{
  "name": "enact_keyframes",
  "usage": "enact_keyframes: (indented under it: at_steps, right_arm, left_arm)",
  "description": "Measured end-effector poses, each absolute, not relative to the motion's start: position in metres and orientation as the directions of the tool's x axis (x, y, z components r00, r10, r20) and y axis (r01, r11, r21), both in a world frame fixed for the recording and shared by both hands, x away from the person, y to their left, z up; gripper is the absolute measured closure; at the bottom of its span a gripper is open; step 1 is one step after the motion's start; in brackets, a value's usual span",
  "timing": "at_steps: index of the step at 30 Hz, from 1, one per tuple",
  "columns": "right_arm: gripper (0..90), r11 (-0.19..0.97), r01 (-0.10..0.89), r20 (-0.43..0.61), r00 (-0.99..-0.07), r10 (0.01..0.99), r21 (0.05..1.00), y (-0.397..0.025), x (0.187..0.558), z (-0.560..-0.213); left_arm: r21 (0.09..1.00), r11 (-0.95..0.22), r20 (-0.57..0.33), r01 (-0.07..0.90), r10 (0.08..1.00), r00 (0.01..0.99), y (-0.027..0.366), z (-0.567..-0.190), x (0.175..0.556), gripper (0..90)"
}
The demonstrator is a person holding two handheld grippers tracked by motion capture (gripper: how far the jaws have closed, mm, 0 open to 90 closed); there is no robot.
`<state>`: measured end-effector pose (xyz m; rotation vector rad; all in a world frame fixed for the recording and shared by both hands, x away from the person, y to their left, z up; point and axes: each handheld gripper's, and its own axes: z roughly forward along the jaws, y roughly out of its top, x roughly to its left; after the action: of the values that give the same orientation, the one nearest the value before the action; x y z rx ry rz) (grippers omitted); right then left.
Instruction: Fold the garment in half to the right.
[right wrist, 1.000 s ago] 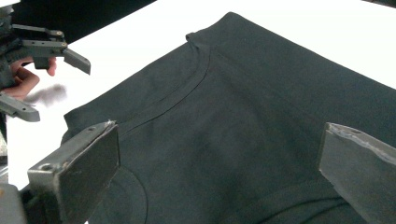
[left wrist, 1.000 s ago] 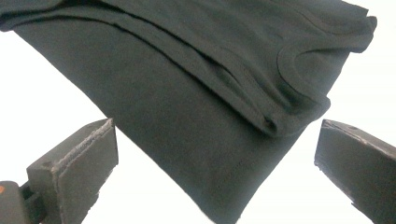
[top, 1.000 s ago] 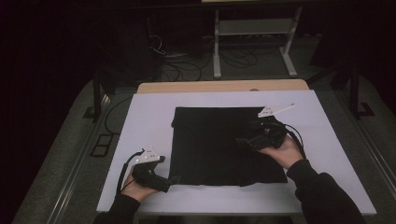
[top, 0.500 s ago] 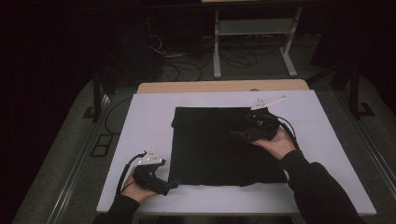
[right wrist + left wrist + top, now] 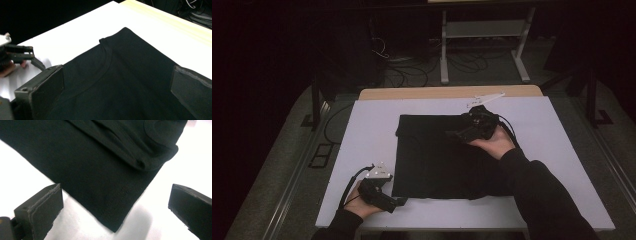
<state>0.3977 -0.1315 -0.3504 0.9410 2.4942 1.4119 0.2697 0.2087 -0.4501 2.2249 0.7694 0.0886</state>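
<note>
Black shirt (image 5: 437, 155) flat; left tool (image 5: 399, 202) gaping at corner, right tool (image 5: 452, 134) gaping above.

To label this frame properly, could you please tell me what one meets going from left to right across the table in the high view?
Bare white table top → left gripper at the near edge → folded black T-shirt → right gripper, over the shirt's far right part → bare white table top again.
</note>
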Motion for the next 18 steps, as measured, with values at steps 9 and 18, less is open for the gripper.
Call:
enact_keyframes:
  at_steps: [9,18]
  right_arm:
    - [0.0,0.381,0.429,0.169,-0.815,0.554,0.819,-0.102,0.413,-0.345]
    - [0.0,0.384,0.43,0.166,-0.814,0.557,0.817,-0.08,0.435,-0.344]
  left_arm:
    - [0.701,-0.517,-0.161,0.491,0.556,0.816,0.204,-0.452,0.267,0.0]
    - [0.708,-0.531,-0.131,0.465,0.548,0.826,0.202,-0.451,0.266,6.8]
